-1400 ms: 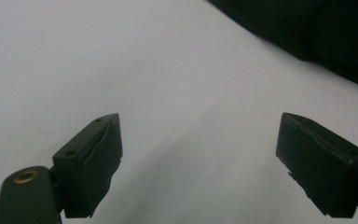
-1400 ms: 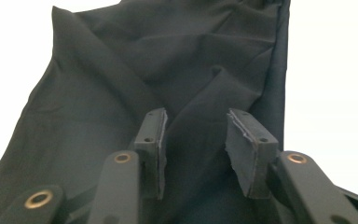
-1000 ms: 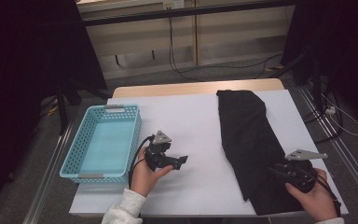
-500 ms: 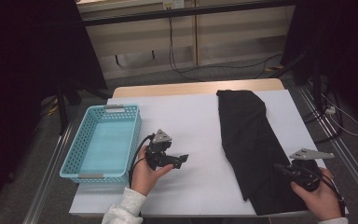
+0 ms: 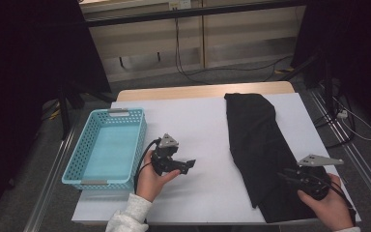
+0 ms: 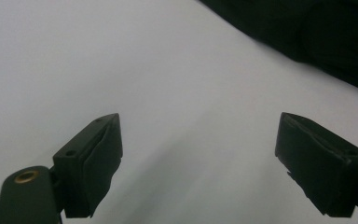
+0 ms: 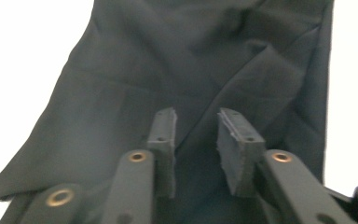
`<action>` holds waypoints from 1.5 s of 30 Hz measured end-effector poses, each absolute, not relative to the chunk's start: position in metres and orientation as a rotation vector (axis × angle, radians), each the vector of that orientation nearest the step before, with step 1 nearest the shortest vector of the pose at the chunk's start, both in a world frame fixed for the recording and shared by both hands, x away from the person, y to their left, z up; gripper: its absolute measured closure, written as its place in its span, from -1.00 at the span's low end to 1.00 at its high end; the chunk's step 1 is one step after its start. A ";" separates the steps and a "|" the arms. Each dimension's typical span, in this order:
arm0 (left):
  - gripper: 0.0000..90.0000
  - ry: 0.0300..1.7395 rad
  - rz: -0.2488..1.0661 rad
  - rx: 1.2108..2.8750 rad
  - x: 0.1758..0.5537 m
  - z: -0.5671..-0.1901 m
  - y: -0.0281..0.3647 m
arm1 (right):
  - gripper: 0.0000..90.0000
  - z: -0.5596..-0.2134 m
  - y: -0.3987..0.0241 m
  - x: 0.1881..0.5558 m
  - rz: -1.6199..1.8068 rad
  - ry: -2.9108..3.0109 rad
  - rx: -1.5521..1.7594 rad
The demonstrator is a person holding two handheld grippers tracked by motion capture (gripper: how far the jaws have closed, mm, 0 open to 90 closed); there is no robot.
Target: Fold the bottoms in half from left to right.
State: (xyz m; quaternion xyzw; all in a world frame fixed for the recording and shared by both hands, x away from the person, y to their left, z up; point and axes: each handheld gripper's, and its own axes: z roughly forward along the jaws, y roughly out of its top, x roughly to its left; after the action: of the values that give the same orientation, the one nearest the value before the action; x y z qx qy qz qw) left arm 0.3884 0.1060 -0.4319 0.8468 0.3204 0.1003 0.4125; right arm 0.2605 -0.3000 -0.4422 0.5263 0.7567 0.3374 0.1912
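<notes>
Just now parted a little over the black cloth (image 5: 258,150) at lower right of the high view: right gripper (image 7: 196,140), fingers (image 7: 235,144) narrowly apart, apparently pinching nothing, though fabric lies close beneath. Likely a missed or let-go pinch, needing another try. Left gripper (image 6: 198,163) idle over bare white tabletop (image 5: 198,121), fingers spread wide, empty.

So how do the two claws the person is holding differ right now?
The left claw stands wide open over bare white table, with nothing between its jaws; the right claw has only a narrow gap and its jaws have just been opening. The left claw sits beside the blue basket, clear of the black garment; the right claw is over that garment's near end. Both are black and hand-held.
</notes>
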 end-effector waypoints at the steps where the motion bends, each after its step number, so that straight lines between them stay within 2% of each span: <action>1: -0.67 0.809 0.252 2.129 0.389 -0.432 0.107 | 0.45 -0.447 -0.299 0.263 0.894 2.140 1.469; 3: -0.67 0.816 0.246 2.127 0.388 -0.433 0.107 | 0.60 -0.453 -0.301 0.265 0.858 2.149 1.478; 5: -0.67 0.810 0.248 2.134 0.388 -0.433 0.106 | 0.94 -0.453 -0.304 0.266 0.863 2.134 1.478; 6: -0.67 0.809 0.244 2.135 0.388 -0.433 0.106 | 0.98 -0.452 -0.305 0.266 0.859 2.136 1.474; 18: -0.67 0.820 0.243 2.121 0.390 -0.432 0.109 | 0.97 -0.424 -0.337 0.244 0.931 2.061 1.499; 22: -0.67 0.817 0.245 2.125 0.390 -0.433 0.108 | 0.75 -0.433 -0.344 0.246 0.868 2.052 1.520; 23: -0.67 0.817 0.244 2.124 0.390 -0.433 0.107 | 0.64 -0.435 -0.341 0.248 0.858 2.050 1.512; 25: -0.67 0.822 0.238 2.126 0.390 -0.434 0.107 | 0.61 -0.435 -0.335 0.252 0.864 2.069 1.488; 29: -0.67 0.829 0.246 2.130 0.391 -0.436 0.109 | 0.32 -0.434 -0.321 0.262 0.869 2.073 1.453; 41: -0.68 0.856 0.262 2.115 0.391 -0.433 0.123 | -0.15 -0.437 -0.300 0.298 0.961 2.048 1.492; 45: -0.69 0.861 0.265 2.110 0.390 -0.434 0.125 | -0.24 -0.437 -0.294 0.310 0.979 2.033 1.498</action>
State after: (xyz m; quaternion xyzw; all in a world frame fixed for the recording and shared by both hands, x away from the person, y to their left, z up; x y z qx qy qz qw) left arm 0.3902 0.1250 -0.4338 0.8383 0.3422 0.1054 0.4111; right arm 0.3098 -0.2938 -0.4374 0.5402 0.7332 0.3528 0.2148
